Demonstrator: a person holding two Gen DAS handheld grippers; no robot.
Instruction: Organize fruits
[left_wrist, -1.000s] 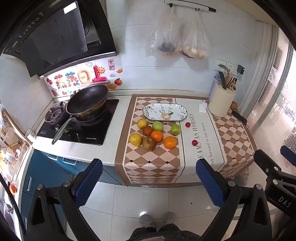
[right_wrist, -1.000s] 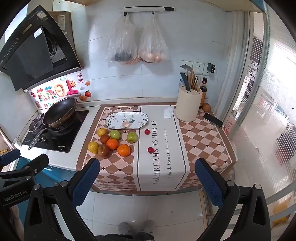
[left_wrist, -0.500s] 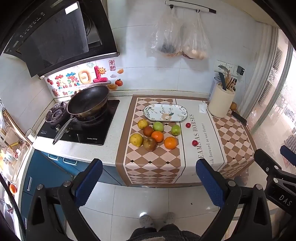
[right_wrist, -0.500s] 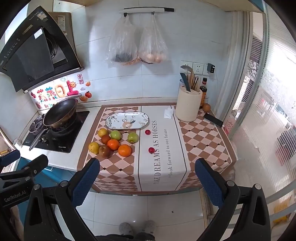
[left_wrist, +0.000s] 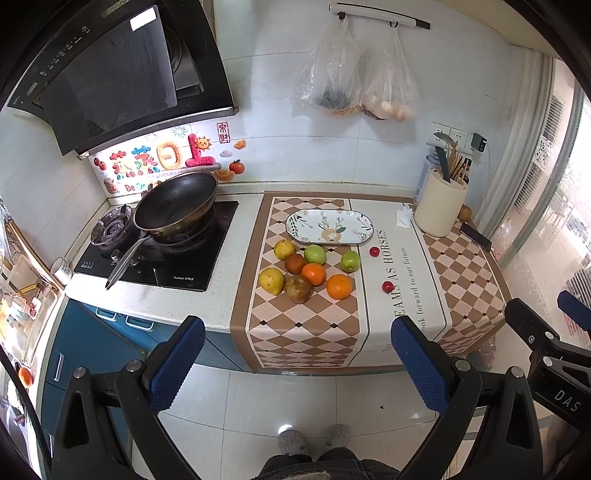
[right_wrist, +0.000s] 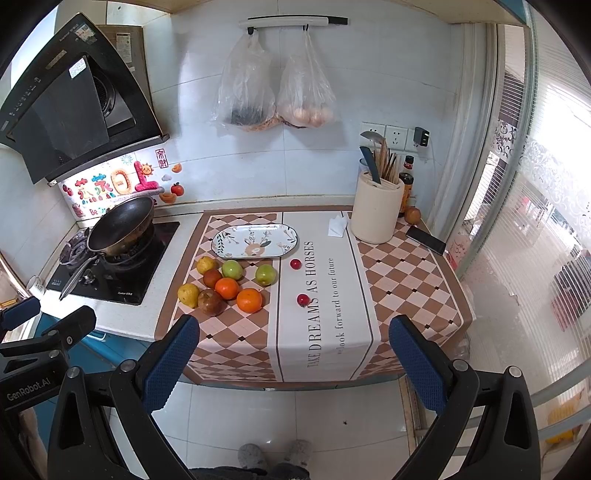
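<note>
Several fruits lie on a checkered mat: two oranges (left_wrist: 338, 286) (right_wrist: 249, 300), two green apples (left_wrist: 350, 260) (right_wrist: 265, 274), two yellow pears (left_wrist: 271, 281) (right_wrist: 188, 294), two brown fruits (left_wrist: 298, 288) (right_wrist: 211, 302) and two small red fruits (left_wrist: 387, 286) (right_wrist: 303, 299). An empty patterned oval plate (left_wrist: 328, 231) (right_wrist: 255, 240) sits behind them. My left gripper (left_wrist: 297, 365) and right gripper (right_wrist: 293, 363) are open and empty, held over the floor well in front of the counter.
A wok (left_wrist: 175, 204) sits on the stove at left. A cream utensil holder (right_wrist: 376, 210), a phone (right_wrist: 425, 240) and a folded tissue (right_wrist: 338, 226) are at the right rear. Two plastic bags (right_wrist: 275, 99) hang on the wall.
Both grippers have drifted very slightly toward the counter. Nothing on the counter has moved.
</note>
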